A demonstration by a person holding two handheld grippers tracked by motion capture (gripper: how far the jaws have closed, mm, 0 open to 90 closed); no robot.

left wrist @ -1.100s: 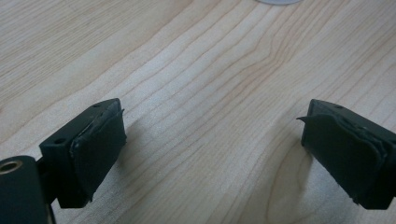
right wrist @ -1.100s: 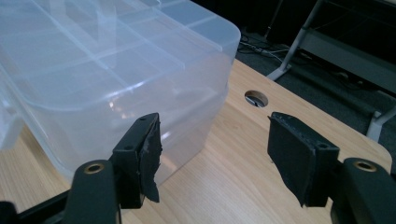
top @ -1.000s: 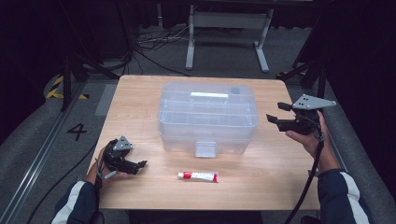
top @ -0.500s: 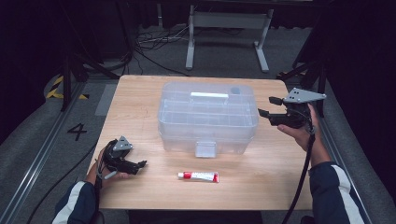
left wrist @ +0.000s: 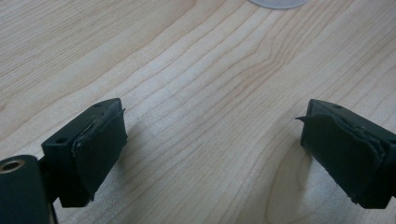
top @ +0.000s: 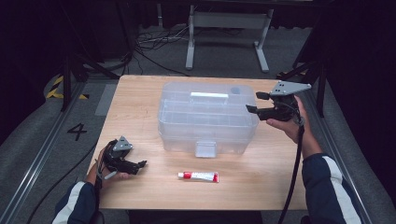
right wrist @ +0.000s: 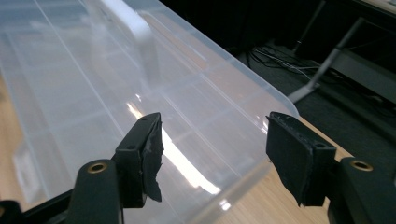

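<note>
A clear plastic storage box (top: 208, 116) with a white handle (top: 209, 95) and a front latch (top: 206, 149) stands shut in the middle of the wooden table (top: 140, 102). My right gripper (top: 254, 102) hovers open at the box's right end, jaws pointing left over the lid's edge (right wrist: 243, 140); nothing lies between its pads. A small red and white tube (top: 198, 176) lies in front of the box. My left gripper (top: 140, 164) rests low at the table's front left, open, with bare wood (left wrist: 210, 130) between its jaws.
A metal stand (top: 224, 28) and cables (top: 154, 42) sit on the floor beyond the table. A floor marking "4" (top: 77, 130) lies to the left. Bare wood lies either side of the tube along the front edge.
My right gripper has moved left toward the box's right end and risen slightly. The left gripper, the box and the tube have stayed put.
</note>
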